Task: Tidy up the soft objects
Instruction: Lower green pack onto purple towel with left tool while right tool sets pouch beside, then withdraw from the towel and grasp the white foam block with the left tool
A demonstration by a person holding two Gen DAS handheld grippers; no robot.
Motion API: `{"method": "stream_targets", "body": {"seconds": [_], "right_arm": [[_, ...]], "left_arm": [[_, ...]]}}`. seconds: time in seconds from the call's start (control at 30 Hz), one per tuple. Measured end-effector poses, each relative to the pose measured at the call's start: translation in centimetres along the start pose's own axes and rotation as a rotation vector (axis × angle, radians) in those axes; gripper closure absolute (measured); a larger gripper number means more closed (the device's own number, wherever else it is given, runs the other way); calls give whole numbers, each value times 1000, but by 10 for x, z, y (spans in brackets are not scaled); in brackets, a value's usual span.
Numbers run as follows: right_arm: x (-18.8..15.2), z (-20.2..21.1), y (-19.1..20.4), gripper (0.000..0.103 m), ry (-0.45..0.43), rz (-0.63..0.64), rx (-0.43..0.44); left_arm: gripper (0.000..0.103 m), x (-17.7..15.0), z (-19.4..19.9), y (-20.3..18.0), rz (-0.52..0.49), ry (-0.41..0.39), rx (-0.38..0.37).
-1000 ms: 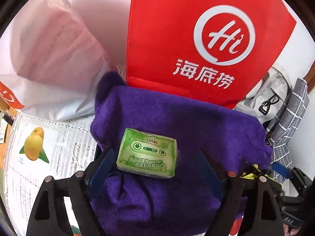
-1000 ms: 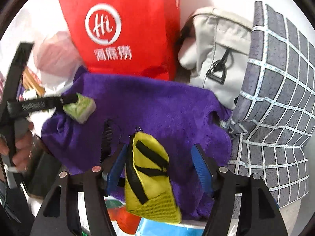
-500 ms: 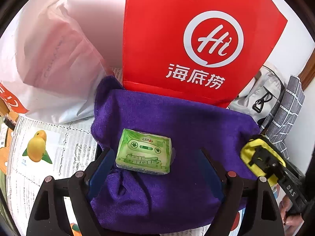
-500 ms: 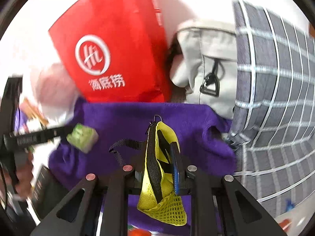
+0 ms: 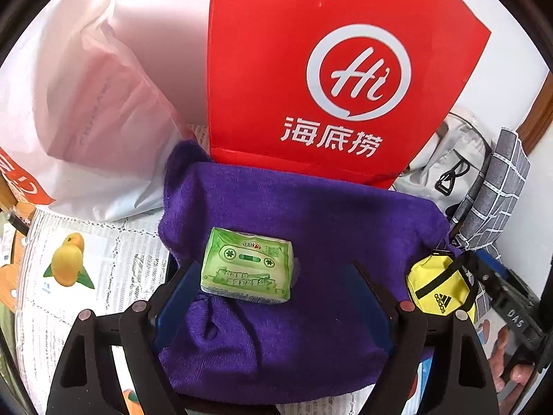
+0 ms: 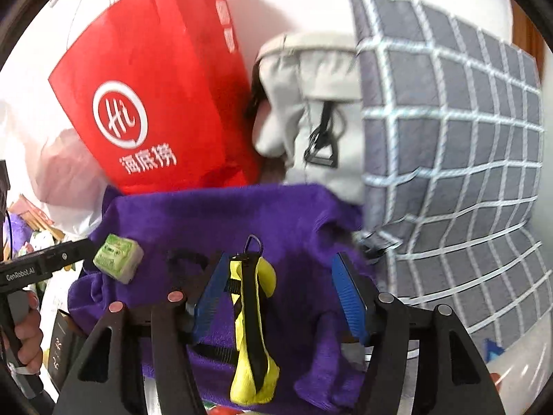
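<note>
The left gripper (image 5: pixel 273 297) has its two blue fingers spread wide, one on each side of a green tissue pack (image 5: pixel 247 268). The fingers do not press on the pack. The pack lies flat on a purple towel (image 5: pixel 311 214), near the towel's left edge.

The right gripper (image 6: pixel 280 294) has just been opening its fingers. A small yellow pouch (image 6: pixel 254 321) with black straps is between them. The pouch stands on its thin side against the left blue finger (image 6: pixel 209 297), and the right blue finger is well apart from it, so the gripper is not squeezing the pouch. In the left wrist view the yellow pouch (image 5: pixel 439 287) sits at the right edge of the purple towel, and a person's hand (image 5: pixel 508 363) holds the gripper handle below it.

The purple towel covers the middle of the table (image 5: pixel 114 276), which has a printed sheet with yellow fruit on it. Just behind the towel stands a red paper bag (image 5: pixel 328 69) with a white round mark. What is inside it cannot be seen. Left of the red bag, behind the towel's left corner, is a white plastic bag (image 5: pixel 69 103) with something pink showing through. Right of the red bag is a pale grey bag (image 6: pixel 311 103) with a black buckle. Beside the towel's right edge leans a grey checked cushion (image 6: pixel 449 138).
</note>
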State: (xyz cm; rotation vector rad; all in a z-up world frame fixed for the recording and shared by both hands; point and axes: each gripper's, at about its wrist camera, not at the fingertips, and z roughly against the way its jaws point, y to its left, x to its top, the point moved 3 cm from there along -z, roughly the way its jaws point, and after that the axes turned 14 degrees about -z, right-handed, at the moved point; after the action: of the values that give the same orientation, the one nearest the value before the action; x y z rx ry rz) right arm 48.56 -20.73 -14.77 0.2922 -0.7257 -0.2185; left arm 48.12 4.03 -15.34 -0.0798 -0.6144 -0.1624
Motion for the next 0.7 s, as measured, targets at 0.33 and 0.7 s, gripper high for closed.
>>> {"method": "stream_targets", "body": {"seconds": [0.33,0.7], "right_arm": [[-27,51,22,36,-31,118,1],[-116,116,15,35,63,179,21]], "left_arm": [[18,-13,53,-3,1,-94,3],[18,-80,111,6,40,-24,9]]}}
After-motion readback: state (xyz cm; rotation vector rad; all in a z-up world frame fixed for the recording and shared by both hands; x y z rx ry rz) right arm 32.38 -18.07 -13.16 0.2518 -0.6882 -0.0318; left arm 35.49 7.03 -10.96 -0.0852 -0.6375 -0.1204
